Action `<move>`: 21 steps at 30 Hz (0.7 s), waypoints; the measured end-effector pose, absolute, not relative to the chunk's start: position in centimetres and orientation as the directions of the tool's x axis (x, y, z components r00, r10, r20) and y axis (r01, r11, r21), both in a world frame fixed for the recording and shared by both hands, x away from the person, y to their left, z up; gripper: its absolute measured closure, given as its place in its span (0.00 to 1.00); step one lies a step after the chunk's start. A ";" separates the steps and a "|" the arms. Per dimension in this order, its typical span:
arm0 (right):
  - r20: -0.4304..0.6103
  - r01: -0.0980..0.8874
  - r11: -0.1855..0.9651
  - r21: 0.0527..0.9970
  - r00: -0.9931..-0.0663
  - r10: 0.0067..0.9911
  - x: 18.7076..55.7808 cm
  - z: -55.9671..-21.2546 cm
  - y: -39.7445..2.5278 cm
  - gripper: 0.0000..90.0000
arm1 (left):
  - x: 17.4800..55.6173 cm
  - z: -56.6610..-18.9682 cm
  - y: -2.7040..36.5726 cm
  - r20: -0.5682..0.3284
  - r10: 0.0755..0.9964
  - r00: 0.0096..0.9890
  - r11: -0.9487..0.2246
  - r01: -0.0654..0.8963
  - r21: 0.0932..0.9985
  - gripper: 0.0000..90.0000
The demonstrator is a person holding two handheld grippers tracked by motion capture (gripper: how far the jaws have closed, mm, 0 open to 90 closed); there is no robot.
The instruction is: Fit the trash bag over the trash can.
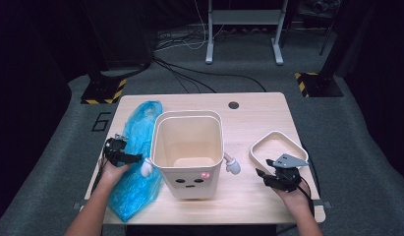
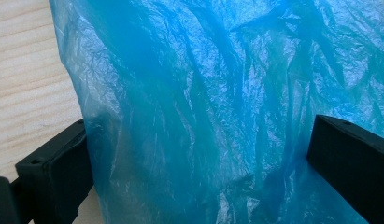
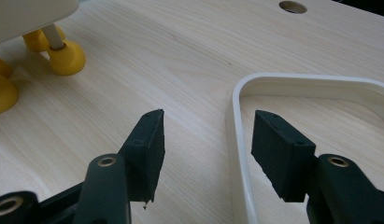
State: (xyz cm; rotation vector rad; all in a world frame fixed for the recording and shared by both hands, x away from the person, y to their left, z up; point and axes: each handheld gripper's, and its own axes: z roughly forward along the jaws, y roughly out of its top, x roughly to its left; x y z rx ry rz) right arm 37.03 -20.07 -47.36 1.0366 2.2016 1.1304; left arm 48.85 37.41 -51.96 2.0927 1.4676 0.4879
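blue bag [image 2: 217,107] overruns the left gripper view's top, right, bottom edges; covers part of one jaw, lower left.
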 end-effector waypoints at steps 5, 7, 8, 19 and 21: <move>-0.053 0.416 0.380 0.826 -0.614 0.788 37.0 -47.4 -20.1 0.48 | 48.5 -52.1 37.3 -0.007 0.944 0.329 -0.252 0.737 0.628 0.00; -0.052 0.416 0.380 0.826 -0.614 0.787 37.0 -47.4 -20.1 0.48 | 48.3 -51.9 37.2 -0.013 0.944 0.330 -0.249 0.736 0.630 0.03; -0.052 0.419 0.381 0.824 -0.614 0.787 37.1 -47.4 -20.1 0.48 | 48.2 -51.8 37.1 -0.012 0.941 0.337 -0.254 0.734 0.630 0.07; -0.054 0.424 0.396 0.814 -0.624 0.779 37.1 -47.6 -20.0 0.49 | 47.3 -51.2 36.1 -0.017 0.901 0.433 -0.318 0.686 0.655 0.58; -0.055 0.425 0.398 0.813 -0.625 0.779 37.2 -47.7 -20.0 0.49 | 47.3 -51.2 36.0 -0.025 0.899 0.438 -0.314 0.682 0.661 0.64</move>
